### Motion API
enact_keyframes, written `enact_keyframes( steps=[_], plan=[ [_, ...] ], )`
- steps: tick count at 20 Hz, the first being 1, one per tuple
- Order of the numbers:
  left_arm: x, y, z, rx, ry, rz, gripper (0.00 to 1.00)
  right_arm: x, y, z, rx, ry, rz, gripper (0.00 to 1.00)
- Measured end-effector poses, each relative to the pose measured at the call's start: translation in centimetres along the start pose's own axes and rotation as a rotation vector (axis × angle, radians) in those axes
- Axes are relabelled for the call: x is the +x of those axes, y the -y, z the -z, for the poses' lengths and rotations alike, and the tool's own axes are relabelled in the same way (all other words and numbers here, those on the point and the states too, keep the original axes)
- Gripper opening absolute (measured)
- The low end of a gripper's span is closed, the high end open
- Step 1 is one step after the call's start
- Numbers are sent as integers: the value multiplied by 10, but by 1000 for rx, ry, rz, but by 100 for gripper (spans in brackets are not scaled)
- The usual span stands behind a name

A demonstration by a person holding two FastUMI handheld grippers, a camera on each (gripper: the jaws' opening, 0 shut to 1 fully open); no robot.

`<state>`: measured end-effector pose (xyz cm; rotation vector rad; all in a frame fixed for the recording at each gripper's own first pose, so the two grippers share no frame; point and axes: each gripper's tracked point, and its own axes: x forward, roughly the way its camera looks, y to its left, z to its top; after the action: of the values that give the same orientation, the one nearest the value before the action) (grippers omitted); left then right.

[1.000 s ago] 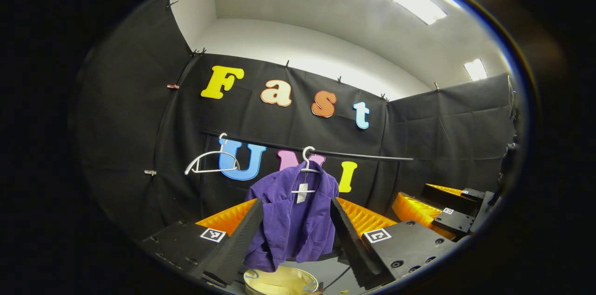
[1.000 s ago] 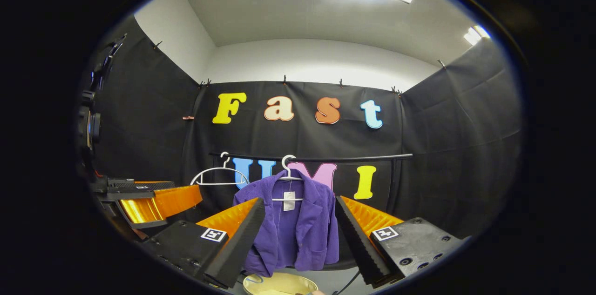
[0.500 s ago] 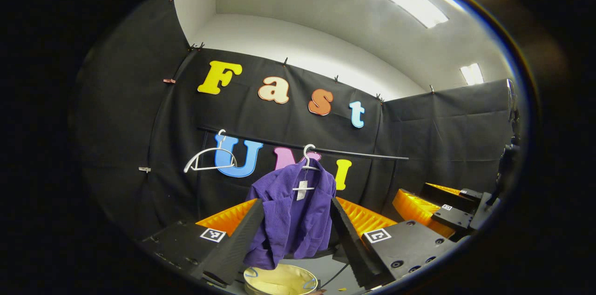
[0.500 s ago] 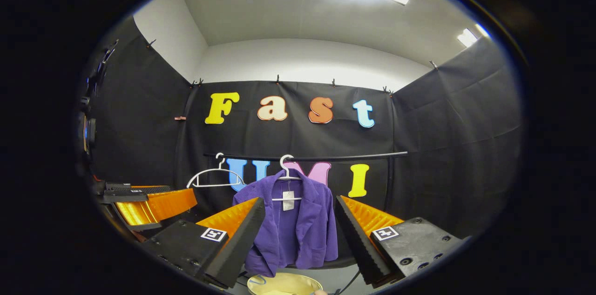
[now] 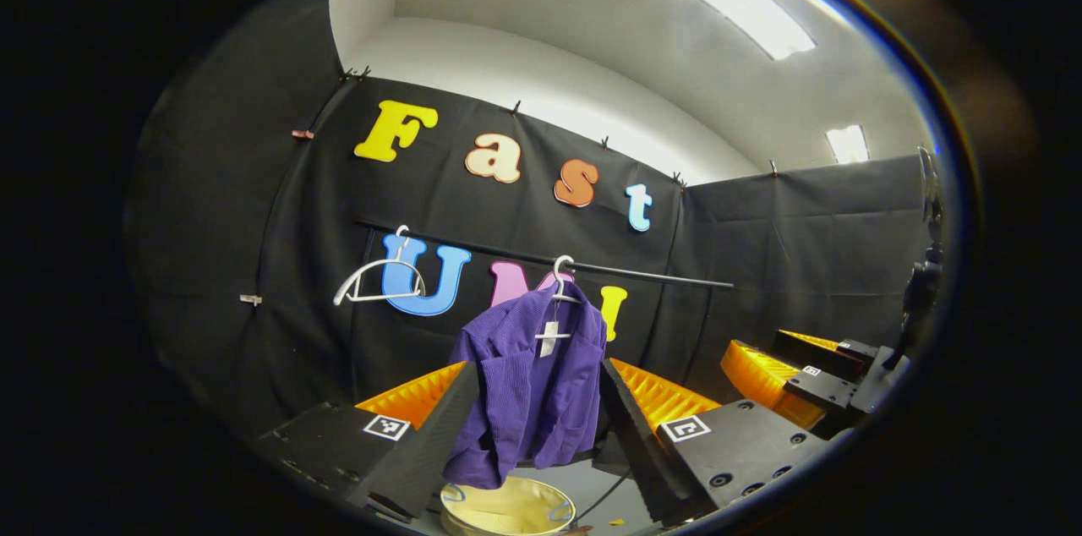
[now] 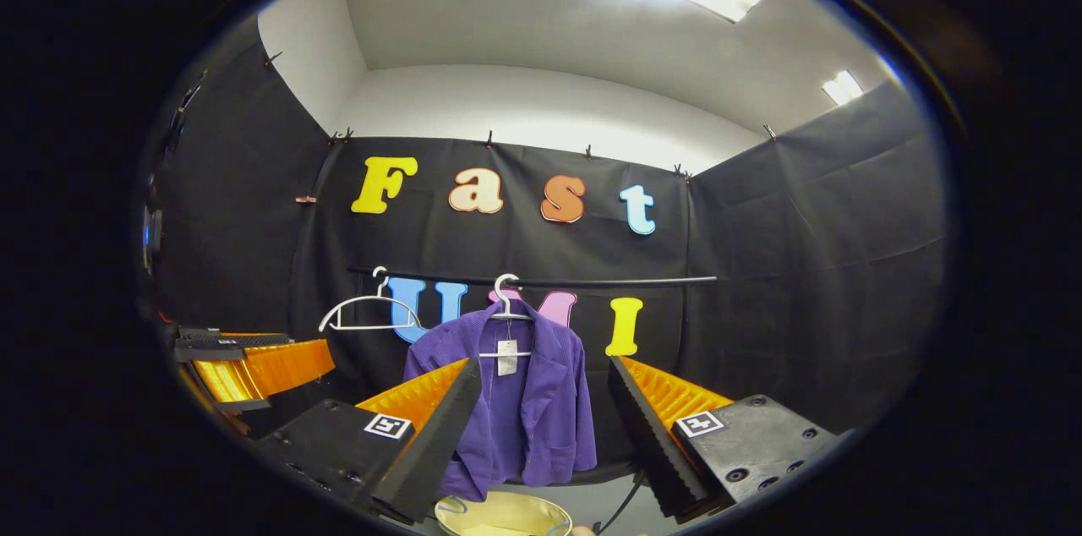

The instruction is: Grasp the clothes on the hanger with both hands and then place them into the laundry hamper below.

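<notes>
Left gripper view looked forward between the spread fingers of the left claw (image 5: 541,434), which stood released with nothing between them, and framed a purple jacket (image 5: 532,401) hanging on a white hanger (image 5: 558,287) from a dark rail (image 5: 642,274) that ran across the black cloth wall. A small white tag (image 5: 548,340) dangled at the jacket's collar. Farther along the rail, toward the left of that view, a second white hanger (image 5: 372,282) hung bare. Directly under the jacket's hem sat the laundry hamper (image 5: 507,509), a round pale-yellow tub, with its rim just below the cloth but not touching it as far as could be told. At the right edge of the same view the right claw (image 5: 795,371) showed farther off, its fingers parted. Right gripper view gave much the same scene: the right claw (image 6: 545,434) held released, its fingers apart and short of the jacket (image 6: 516,409), which hung from its hanger (image 6: 505,299) on the rail (image 6: 625,281) with the tag (image 6: 506,357) at the neck. The bare hanger (image 6: 368,312) hung beside it to the left, the hamper (image 6: 503,515) sat below the hem, and the left claw (image 6: 245,358) appeared at the left edge, apart from the garment.
</notes>
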<state>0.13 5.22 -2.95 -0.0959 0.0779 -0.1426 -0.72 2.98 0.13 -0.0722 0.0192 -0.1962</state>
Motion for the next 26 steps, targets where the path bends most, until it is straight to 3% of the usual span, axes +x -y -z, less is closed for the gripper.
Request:
enact_keyframes(
  steps=[5,10,18,26],
  plan=[
    [28,-9,11,4,-20,-20,92,33,-4,18,11,-16,-14,97],
    [88,-10,24,52,3,-78,92,103,-5,40,34,5,-104,98],
    [217,1,66,98,48,-220,92,237,12,113,127,-60,-267,98],
    [271,-36,105,96,23,-405,92,324,11,207,221,-186,-391,98]
  ],
)
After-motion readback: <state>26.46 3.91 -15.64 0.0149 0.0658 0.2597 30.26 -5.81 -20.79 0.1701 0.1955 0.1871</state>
